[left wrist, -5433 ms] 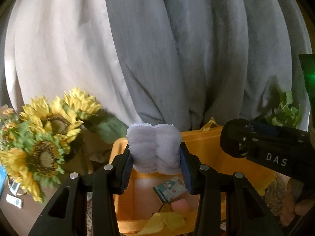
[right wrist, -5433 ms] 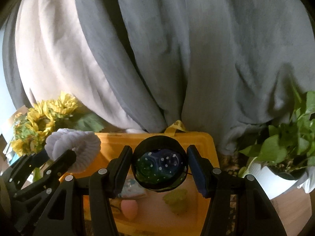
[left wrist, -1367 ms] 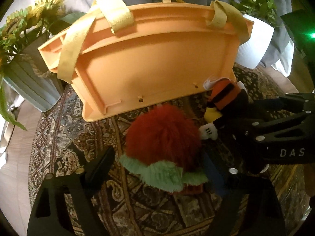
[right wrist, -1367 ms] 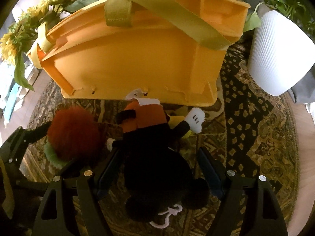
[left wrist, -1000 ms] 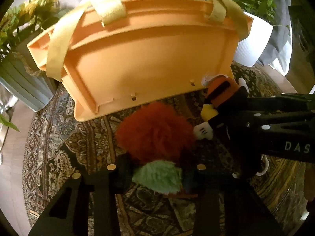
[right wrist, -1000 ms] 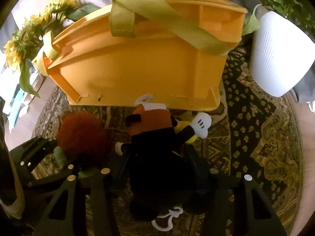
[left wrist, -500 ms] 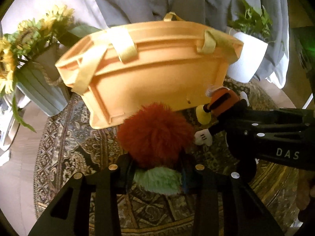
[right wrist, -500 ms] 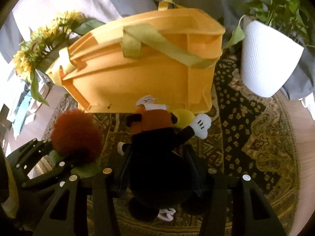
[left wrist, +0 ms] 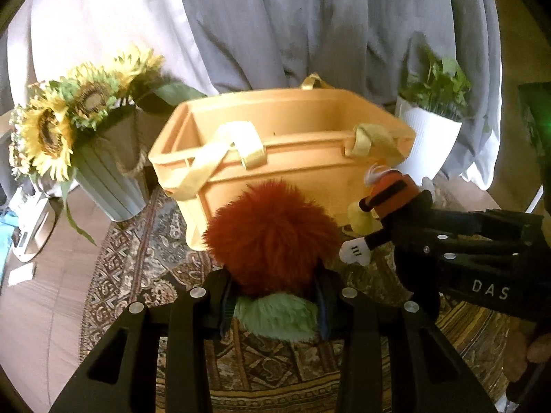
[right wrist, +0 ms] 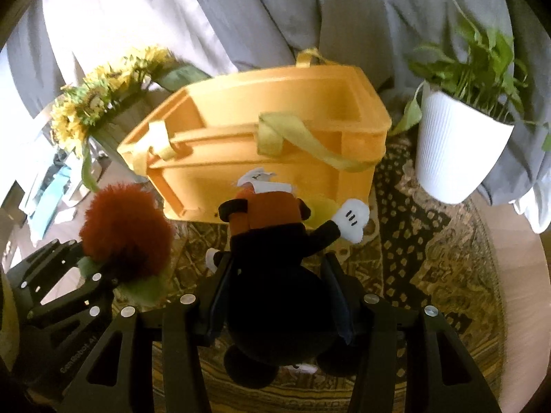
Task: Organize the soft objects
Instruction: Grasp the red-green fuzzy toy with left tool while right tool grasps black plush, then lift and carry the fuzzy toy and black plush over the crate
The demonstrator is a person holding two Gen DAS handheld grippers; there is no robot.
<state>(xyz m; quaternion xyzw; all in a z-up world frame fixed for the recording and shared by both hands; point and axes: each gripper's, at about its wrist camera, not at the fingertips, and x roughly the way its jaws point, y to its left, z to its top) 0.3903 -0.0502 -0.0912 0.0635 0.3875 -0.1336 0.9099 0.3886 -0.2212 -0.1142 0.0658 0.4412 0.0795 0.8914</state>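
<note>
Beyond both sets of fingers stands the orange bin (left wrist: 275, 127), its yellow straps draped over the near wall, and you have nothing dropped into it yet with these two toys. Your right gripper (right wrist: 275, 296) has its fingers clamped on the black plush doll (right wrist: 275, 275), whose orange cap and white glove point toward the bin wall. Your left gripper (left wrist: 273, 301) has its fingers pinched on the green base of the red fluffy toy (left wrist: 272, 237), just short of the bin's near wall. Both toys are off the patterned rug (left wrist: 144, 265); carrying them over the rim and letting go is what looks left.

The left view shows the bin's inner wall but not its floor. The right view shows more of the white plant pot (right wrist: 458, 151) and the doll's dark body, which the left view hides behind the right gripper.
</note>
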